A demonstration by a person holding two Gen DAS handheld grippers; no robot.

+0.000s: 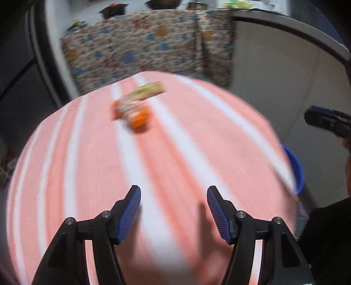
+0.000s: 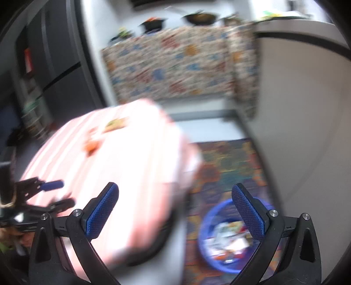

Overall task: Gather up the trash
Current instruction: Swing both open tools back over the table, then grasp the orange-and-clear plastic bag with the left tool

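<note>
Orange wrapper [image 1: 133, 109] beyond the spread jaws.

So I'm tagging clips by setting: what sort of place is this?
Probably a home kitchen: dark pots on a floral-draped counter, a pink striped tablecloth, and a blue trash basin on a patterned rug.

Left wrist cam sits low over the near end of the striped table [image 1: 175, 153], looking along it toward the patterned cloth [image 1: 140, 43] hung on the far counter; the wrappers [image 1: 136, 105] lie mid-table ahead. Right wrist cam is higher and off the table's right edge, tilted down, facing the same counter, floor rug [image 2: 230, 162] and blue bin [image 2: 223, 239] close below. Shared: table [image 2: 122, 157], wrappers [image 2: 105, 131], patterned cloth [image 2: 175, 65]. Each cam catches the other gripper at its frame edge. Both views motion-blurred.
</note>
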